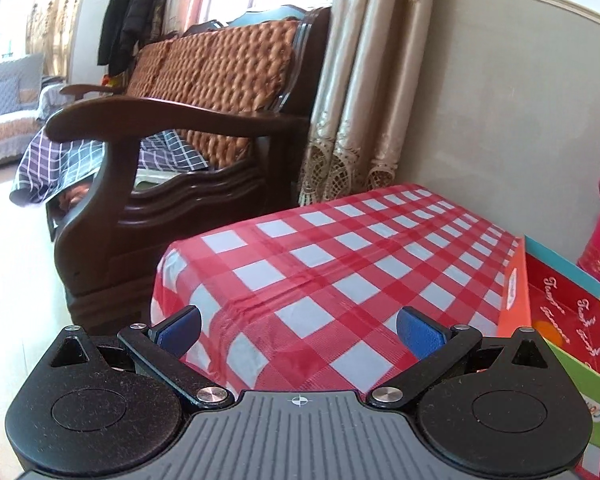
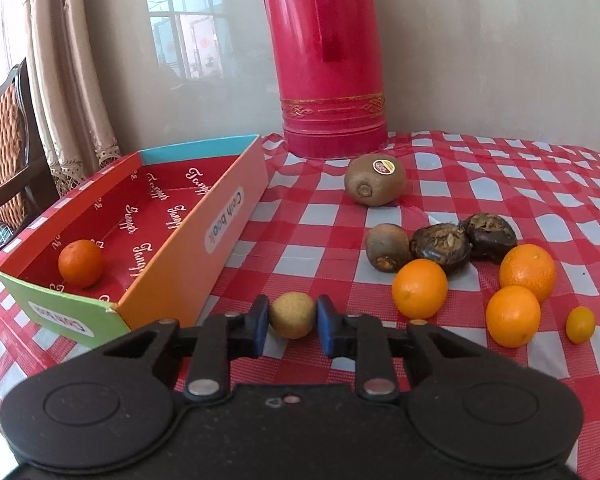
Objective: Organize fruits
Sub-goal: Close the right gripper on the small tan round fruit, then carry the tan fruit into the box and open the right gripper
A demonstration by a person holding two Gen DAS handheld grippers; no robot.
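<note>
In the right wrist view my right gripper is shut on a small round tan fruit, just above the checked cloth beside the colourful cardboard box. One orange lies inside the box. On the cloth to the right lie a kiwi, a smaller brown fruit, two dark water chestnuts, three oranges and a tiny yellow fruit. In the left wrist view my left gripper is open and empty over the table's left end; the box is at its right.
A tall red thermos stands at the back by the wall. A wooden armchair with a woven cushion stands left of the table. Curtains hang behind it.
</note>
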